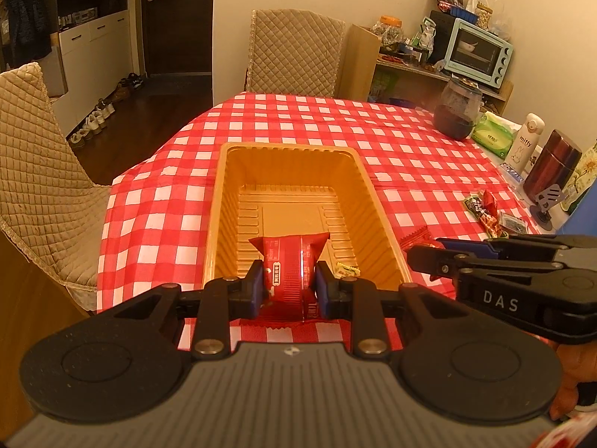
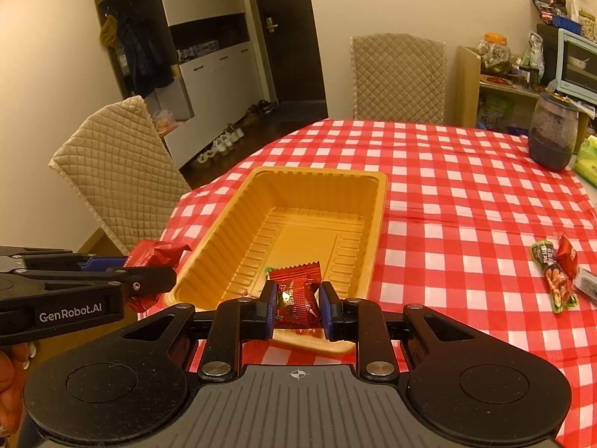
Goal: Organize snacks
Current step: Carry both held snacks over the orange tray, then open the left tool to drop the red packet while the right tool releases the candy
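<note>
Left tool (image 1: 287,288), lower centre of the left wrist view: blue-padded fingers (image 1: 256,286) closed on a red snack packet (image 1: 289,265), which is held upright between the pads at the near rim of the yellow tray (image 1: 220,201). The same tool enters the right wrist view from the left edge, its packet showing as crumpled red foil beside the tray's left wall.

Right tool (image 2: 297,304), lower centre of the right wrist view: fingers (image 2: 269,304) closed on a dark red candy packet (image 2: 296,300), held over the near end of the tray. In the left wrist view this tool enters from the right edge, just beside the tray's near right corner.

The tray lies lengthwise on the red-and-white checked worktop (image 1: 391,142), centre of both views. On its ribbed floor, near end, lies a small yellow-green wrapped sweet (image 1: 347,269).

Loose snacks (image 2: 559,272), green and red packets, lie in a cluster on the worktop at the right of the frame, well apart from the tray.

Upper right: a dark glass jar (image 2: 552,134), a green tissue pack (image 1: 492,134), a white bottle (image 1: 526,138) and a dark red flask (image 1: 552,166). Two quilted chairs (image 1: 294,52) stand at the worktop's far and left sides.
</note>
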Demonstrator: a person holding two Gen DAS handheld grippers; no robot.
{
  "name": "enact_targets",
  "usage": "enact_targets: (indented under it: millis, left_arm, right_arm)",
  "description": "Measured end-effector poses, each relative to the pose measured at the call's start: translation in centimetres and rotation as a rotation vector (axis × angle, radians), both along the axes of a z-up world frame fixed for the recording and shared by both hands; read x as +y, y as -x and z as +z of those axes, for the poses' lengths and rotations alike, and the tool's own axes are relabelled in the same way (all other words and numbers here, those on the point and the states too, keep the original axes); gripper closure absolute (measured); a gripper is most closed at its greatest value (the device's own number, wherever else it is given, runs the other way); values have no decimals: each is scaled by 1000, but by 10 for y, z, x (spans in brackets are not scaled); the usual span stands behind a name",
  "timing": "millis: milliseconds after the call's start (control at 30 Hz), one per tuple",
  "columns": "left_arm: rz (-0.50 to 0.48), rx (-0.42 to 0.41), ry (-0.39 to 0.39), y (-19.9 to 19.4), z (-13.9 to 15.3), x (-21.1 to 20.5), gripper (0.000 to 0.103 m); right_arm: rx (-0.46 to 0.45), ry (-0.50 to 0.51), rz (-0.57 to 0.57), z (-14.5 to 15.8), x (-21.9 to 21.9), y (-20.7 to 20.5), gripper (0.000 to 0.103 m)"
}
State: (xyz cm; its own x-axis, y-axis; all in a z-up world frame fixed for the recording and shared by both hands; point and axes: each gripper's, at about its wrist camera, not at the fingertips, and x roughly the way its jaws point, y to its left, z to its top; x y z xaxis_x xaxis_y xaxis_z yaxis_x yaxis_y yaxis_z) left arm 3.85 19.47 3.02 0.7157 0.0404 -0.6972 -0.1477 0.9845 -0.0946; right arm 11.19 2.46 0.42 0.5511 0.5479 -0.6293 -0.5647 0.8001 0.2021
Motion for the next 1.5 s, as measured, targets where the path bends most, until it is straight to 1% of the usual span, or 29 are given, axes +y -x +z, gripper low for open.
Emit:
enact_targets:
  millis: [533, 900, 1067, 1100, 1133, 1333, 1367, 1433, 1500]
  left_arm:
    - [-19, 44, -17, -57, -24, 18, 78]
    - [-23, 78, -9, -85, -45, 29, 78]
    - [-28, 83, 4, -92, -52, 31, 77]
    - [-27, 85, 6, -93, -52, 32, 72]
    - [-19, 89, 2, -93, -52, 33, 70]
    - [-2, 79, -13, -82, -48, 36, 70]
    - [1, 75, -14, -80, -47, 37, 69]
    - [14, 63, -9, -74, -44, 39, 63]
    - [23, 63, -7, -72, -43, 41, 63]
  right_arm:
    - [40, 21, -1, -24, 31, -52, 79]
    - [73, 18, -20, -41, 41, -80, 79]
    - [81, 13, -29, -46, 40, -87, 79]
    - [83, 13, -31, -47, 39, -88, 79]
    - [85, 12, -33, -48, 39, -88, 79]
    - [93, 2, -34, -50, 38, -87, 79]
    - [95, 0, -35, -50, 38, -87, 79]
    - [96, 0, -34, -49, 38, -86, 79]
    - [96, -3, -32, -48, 39, -84, 79]
